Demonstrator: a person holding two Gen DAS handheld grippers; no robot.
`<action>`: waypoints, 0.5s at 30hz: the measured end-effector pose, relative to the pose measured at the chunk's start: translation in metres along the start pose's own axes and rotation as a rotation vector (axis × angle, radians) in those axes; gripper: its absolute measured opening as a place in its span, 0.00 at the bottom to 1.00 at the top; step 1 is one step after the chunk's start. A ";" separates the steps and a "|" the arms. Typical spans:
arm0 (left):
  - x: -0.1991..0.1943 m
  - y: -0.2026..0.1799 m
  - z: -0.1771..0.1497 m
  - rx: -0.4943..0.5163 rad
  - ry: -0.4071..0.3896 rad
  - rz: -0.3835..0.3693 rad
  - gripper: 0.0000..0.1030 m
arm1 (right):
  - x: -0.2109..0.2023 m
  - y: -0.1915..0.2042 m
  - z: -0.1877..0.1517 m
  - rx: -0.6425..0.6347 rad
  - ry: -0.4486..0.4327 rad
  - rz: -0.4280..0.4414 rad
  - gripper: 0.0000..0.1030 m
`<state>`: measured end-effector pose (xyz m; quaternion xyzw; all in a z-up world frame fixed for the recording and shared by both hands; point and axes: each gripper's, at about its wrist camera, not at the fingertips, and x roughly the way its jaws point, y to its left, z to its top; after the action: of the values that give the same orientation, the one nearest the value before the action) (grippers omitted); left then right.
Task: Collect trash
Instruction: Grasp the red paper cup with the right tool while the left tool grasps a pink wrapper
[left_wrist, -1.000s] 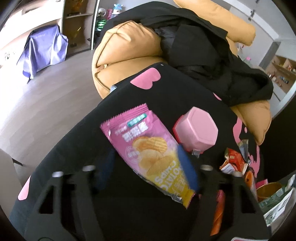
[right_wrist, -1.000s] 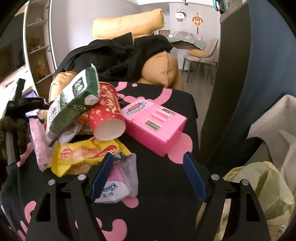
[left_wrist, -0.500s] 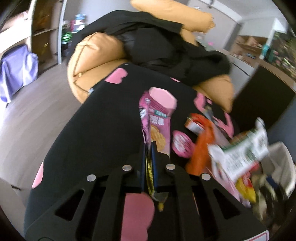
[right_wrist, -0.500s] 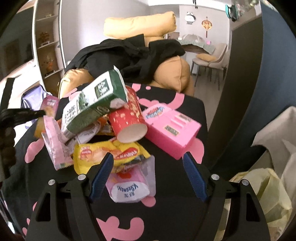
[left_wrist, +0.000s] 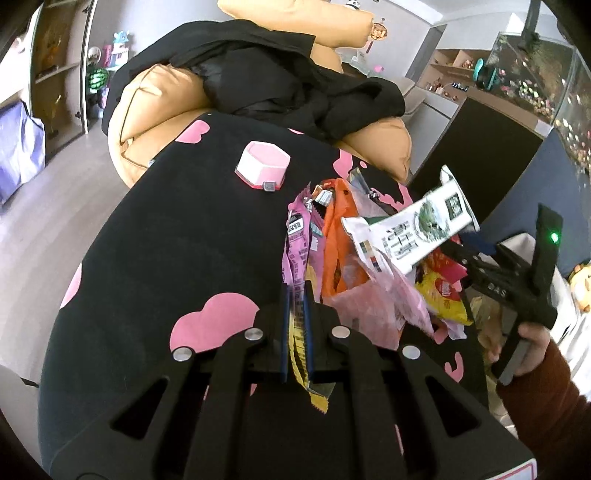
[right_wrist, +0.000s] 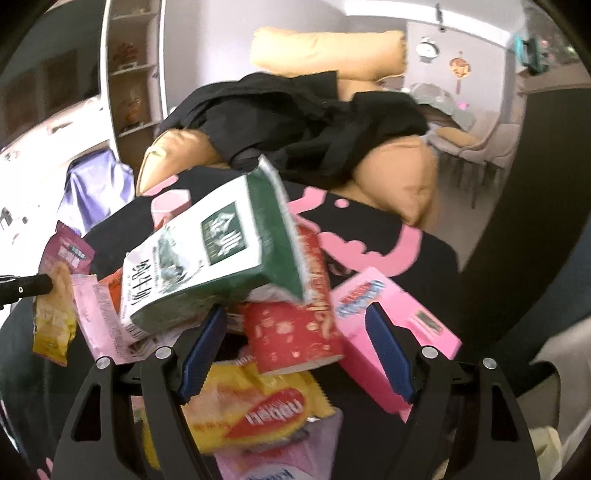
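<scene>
The left gripper (left_wrist: 296, 306) has its jaws clamped on the tail of a pink chip bag (left_wrist: 297, 236), which hangs just beside the trash pile (left_wrist: 369, 273) on the black bench (left_wrist: 166, 240). The right gripper (right_wrist: 295, 350) sits in the pile with jaws wide apart around a red cup (right_wrist: 295, 332), not squeezing it, a green-and-white carton (right_wrist: 207, 254) leaning above.

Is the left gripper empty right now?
No, the left gripper is shut on the pink chip packet, whose yellow end sticks out behind the pads.
</scene>
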<state>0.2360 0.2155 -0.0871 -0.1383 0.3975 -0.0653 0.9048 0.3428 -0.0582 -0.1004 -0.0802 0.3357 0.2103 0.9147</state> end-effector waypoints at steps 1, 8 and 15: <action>-0.001 -0.001 -0.001 0.005 -0.003 0.004 0.06 | 0.003 0.003 0.002 -0.008 0.009 0.010 0.71; -0.006 -0.002 -0.006 0.006 -0.005 0.001 0.06 | 0.006 0.010 0.001 0.004 0.080 0.045 0.49; -0.014 -0.006 -0.007 0.019 -0.027 -0.022 0.06 | -0.047 0.001 -0.007 0.064 0.026 0.062 0.49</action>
<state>0.2208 0.2116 -0.0800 -0.1350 0.3831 -0.0773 0.9105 0.3060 -0.0752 -0.0756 -0.0433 0.3564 0.2267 0.9054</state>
